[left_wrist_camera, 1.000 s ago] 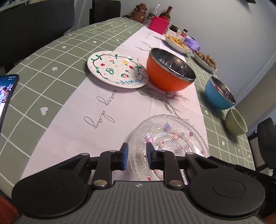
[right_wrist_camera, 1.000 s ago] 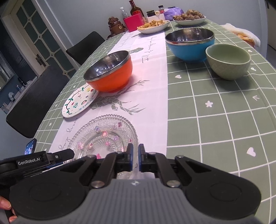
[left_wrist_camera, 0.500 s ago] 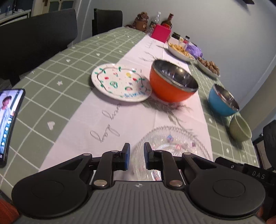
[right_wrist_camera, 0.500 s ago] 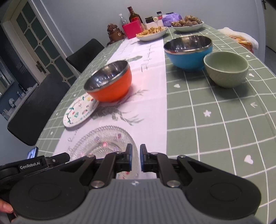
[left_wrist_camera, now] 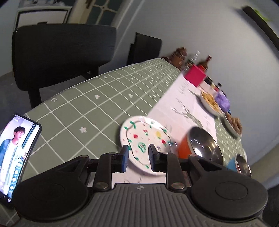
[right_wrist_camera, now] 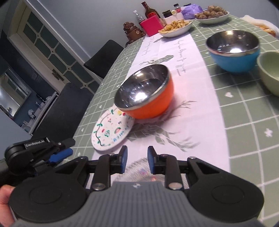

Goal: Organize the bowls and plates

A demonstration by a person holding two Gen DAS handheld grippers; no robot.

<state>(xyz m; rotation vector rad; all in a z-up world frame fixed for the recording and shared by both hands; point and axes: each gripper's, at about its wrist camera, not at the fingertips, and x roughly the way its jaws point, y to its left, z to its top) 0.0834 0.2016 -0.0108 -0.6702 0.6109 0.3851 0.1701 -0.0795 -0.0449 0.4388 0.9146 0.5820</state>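
Note:
A white painted plate point(left_wrist_camera: 148, 141) lies on the table runner, with an orange steel-lined bowl point(left_wrist_camera: 200, 148) beside it on the right. My left gripper point(left_wrist_camera: 138, 159) is open and empty, just short of the plate's near edge. In the right wrist view the plate point(right_wrist_camera: 111, 132) sits partly under the orange bowl's point(right_wrist_camera: 146, 94) edge. A clear glass plate point(right_wrist_camera: 137, 171) lies under my right gripper point(right_wrist_camera: 136, 161), which is open and empty above its far rim. A blue bowl point(right_wrist_camera: 233, 50) and a green bowl point(right_wrist_camera: 270, 73) stand at the right. My left gripper point(right_wrist_camera: 57, 153) shows at the lower left.
A phone point(left_wrist_camera: 14, 153) with a lit screen lies at the table's near left edge. Two food dishes point(right_wrist_camera: 176, 26), a pink box point(right_wrist_camera: 151, 24) and bottles point(right_wrist_camera: 150, 12) stand at the far end. Black chairs point(left_wrist_camera: 57, 52) line the left side of the table.
Both grippers have opened wider. The left one has swung left and forward, from over the glass plate to the painted plate. The right one has moved forward over the glass plate.

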